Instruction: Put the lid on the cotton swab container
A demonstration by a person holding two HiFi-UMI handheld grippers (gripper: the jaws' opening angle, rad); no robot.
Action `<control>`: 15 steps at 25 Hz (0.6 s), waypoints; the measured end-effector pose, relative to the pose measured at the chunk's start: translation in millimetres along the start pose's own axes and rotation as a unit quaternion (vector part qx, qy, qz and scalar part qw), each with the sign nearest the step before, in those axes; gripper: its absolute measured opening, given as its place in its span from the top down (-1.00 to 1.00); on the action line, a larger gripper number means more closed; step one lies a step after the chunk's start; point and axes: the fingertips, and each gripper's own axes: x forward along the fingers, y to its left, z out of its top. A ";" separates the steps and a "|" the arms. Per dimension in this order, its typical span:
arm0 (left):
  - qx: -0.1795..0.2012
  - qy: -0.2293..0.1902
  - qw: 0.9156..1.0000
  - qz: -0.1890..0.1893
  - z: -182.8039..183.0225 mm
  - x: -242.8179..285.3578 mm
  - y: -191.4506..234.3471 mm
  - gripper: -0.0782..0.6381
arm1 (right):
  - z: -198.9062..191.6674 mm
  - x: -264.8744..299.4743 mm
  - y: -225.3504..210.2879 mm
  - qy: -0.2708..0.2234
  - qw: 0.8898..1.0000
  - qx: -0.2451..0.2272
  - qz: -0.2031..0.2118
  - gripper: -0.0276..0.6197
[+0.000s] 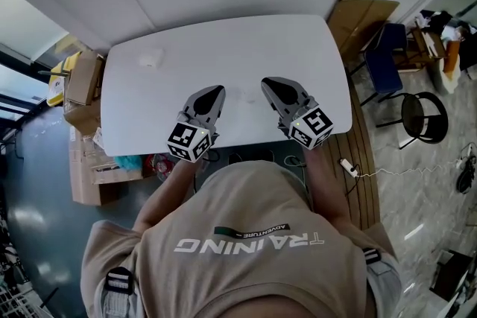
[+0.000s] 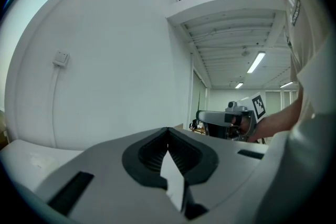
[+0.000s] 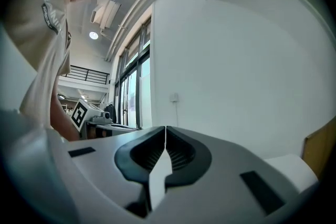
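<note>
In the head view a white table (image 1: 223, 48) stands against the wall. A small pale object (image 1: 152, 58) lies near its far left corner; it is too faint to tell whether it is the container or the lid. My left gripper (image 1: 215, 91) and right gripper (image 1: 267, 83) hover side by side over the table's near edge, both pointing at the wall. Each has its jaws closed tip to tip with nothing between them. The left gripper view shows the left gripper (image 2: 168, 131) aimed at the bare wall, and the right gripper view shows the right gripper (image 3: 166, 129) likewise.
Cardboard boxes (image 1: 83, 89) stand left of the table. A wooden board (image 1: 359, 20), a blue chair (image 1: 385, 59) and a black round chair (image 1: 424, 116) are at the right. A power strip (image 1: 349, 168) lies on the floor by the person's right arm.
</note>
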 end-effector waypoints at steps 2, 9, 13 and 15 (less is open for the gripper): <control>0.003 0.000 1.000 -0.001 1.9 3.2 -0.4 0.75 | -0.3 -2.0 -0.3 0.001 1.000 -0.002 0.002 0.85; 0.006 -0.014 1.000 0.004 17.2 11.6 3.1 0.75 | -8.3 -0.4 3.2 0.027 0.999 -0.028 0.012 0.85; 0.011 -0.022 1.000 0.004 27.1 20.7 6.3 0.75 | -3.9 4.4 -2.5 0.033 0.999 -0.032 0.014 0.85; 0.014 -0.024 1.000 0.004 29.1 24.2 7.6 0.75 | -1.2 6.7 -5.7 0.037 0.999 -0.037 0.015 0.85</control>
